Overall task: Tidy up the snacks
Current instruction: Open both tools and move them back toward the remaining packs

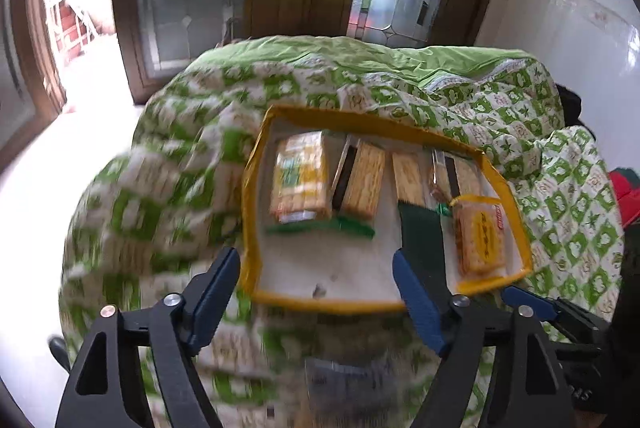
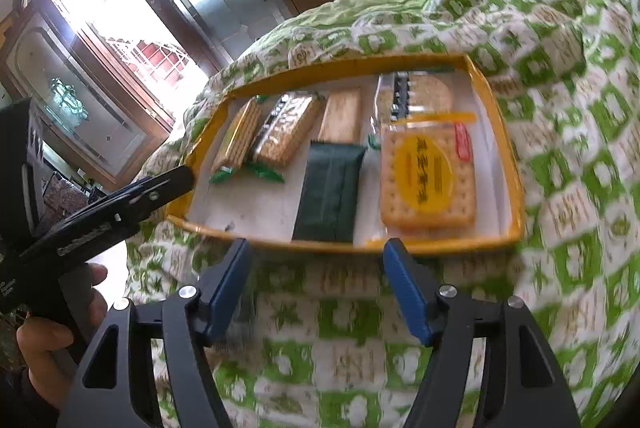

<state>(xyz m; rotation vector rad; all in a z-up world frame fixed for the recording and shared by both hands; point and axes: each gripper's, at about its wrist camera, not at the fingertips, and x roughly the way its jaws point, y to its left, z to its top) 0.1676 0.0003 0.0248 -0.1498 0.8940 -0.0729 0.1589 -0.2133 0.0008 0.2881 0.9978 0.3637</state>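
The biggest risk here is the footing: the yellow-rimmed tray (image 2: 516, 188) sits on a soft, rumpled green-and-white quilt (image 2: 580, 108) rather than on anything firm, so a push on one edge could tip it and slide the packets together or over the low rim. Both views are smeared with motion blur, which I judge makes a clean reach harder; a claw coming in fast could catch the rim instead of a packet. The thin plastic wrappers look slippery and crushable, so a hard pinch might break the crackers inside. The left claw (image 1: 316, 292) is spread wide with nothing between its blue pads, hovering over the near edge of the tray; the right claw (image 2: 316, 282) is likewise spread and empty, just short of the near rim. All the snacks lie inside the tray: a yellow cracker pack (image 1: 300, 176) at the left end, a clear pack with a dark strip (image 2: 286, 128) beside it, a plain cracker stack (image 2: 342, 116), a dark green packet (image 2: 328, 192) nearer the front, and a round-labelled cracker pack (image 2: 428, 184) at the right, with another clear pack (image 2: 416, 92) behind it.
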